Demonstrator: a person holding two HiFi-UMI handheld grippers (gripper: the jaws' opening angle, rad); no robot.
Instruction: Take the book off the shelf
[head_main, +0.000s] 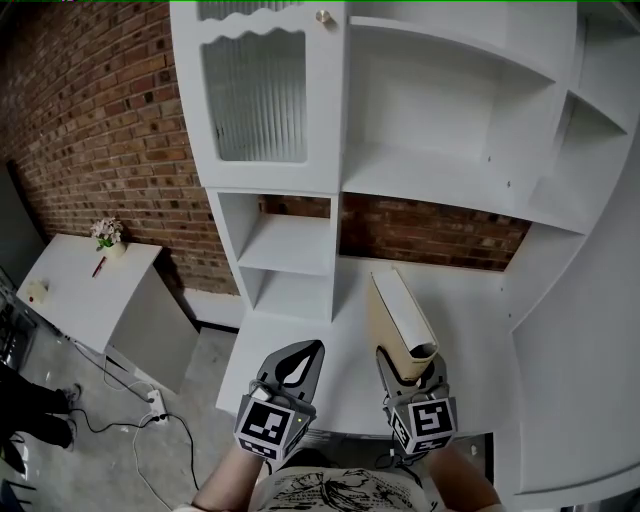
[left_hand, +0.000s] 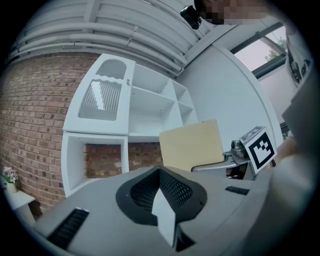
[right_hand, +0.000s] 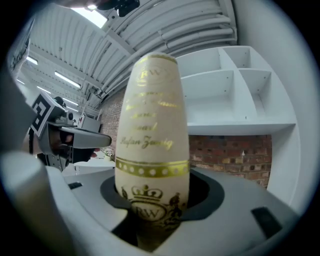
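A cream-coloured book (head_main: 400, 312) stands on end in my right gripper (head_main: 412, 368), which is shut on its lower spine. It hangs over the white desk surface (head_main: 345, 335) of the shelf unit, clear of the shelves. The right gripper view shows the spine (right_hand: 152, 125) with gold lettering and a crown crest, wedged between the jaws of that gripper (right_hand: 150, 200). My left gripper (head_main: 298, 362) sits beside it on the left, shut with nothing in it. The left gripper view shows its jaws (left_hand: 162, 197) meeting, with the book's cover (left_hand: 192, 144) and the right gripper (left_hand: 235, 161) beyond.
The white shelf unit (head_main: 450, 195) has bare open compartments and a ribbed-glass door (head_main: 255, 95) at upper left. Brick wall shows behind. A white side table (head_main: 95, 290) with a small flower pot (head_main: 107, 235) stands at left; cables and a power strip (head_main: 155, 405) lie on the floor.
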